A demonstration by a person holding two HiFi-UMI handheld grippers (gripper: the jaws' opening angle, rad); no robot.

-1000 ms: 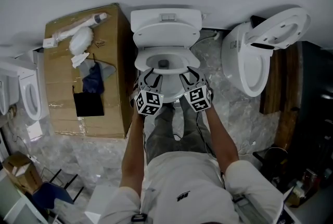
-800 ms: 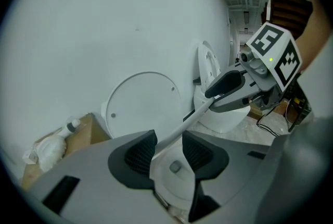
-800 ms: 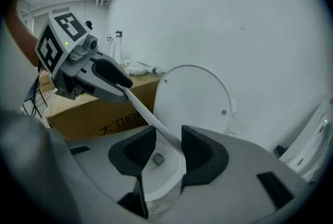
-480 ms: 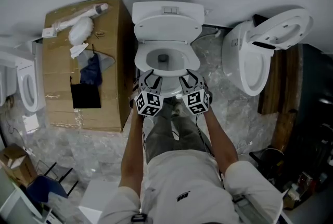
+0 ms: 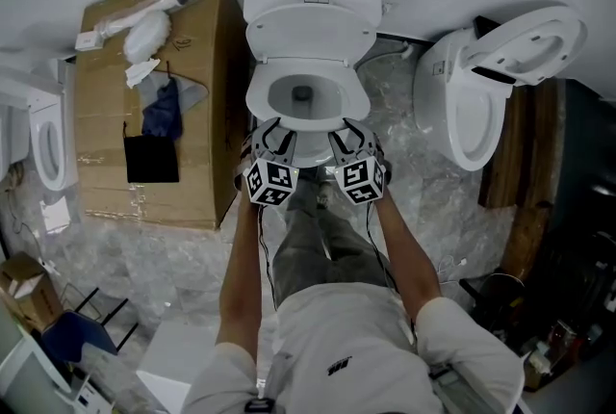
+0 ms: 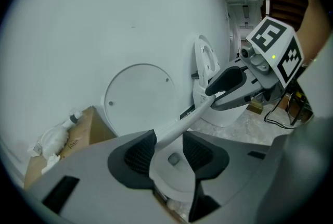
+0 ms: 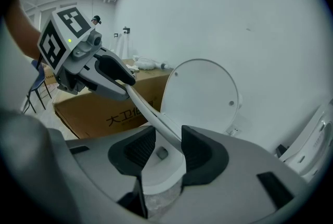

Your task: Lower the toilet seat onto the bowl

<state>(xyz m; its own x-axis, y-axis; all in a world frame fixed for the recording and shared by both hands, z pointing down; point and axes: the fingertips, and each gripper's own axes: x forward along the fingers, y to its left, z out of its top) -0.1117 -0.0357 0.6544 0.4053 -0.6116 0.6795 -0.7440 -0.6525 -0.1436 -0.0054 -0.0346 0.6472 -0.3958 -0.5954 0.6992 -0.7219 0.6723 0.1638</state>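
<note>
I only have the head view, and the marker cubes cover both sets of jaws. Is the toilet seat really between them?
Observer: Yes. In the left gripper view, the toilet seat's front edge runs between the left gripper's pads.
Operator: And the other side?
Observer: Same in the right gripper view. The right gripper has that front edge between its pads, which appear closed on it.
Operator: Is the seat down on the bowl?
Observer: Not yet, it seems. From the right gripper view, the edge sits above the bowl, with the drain visible beneath it.
</note>
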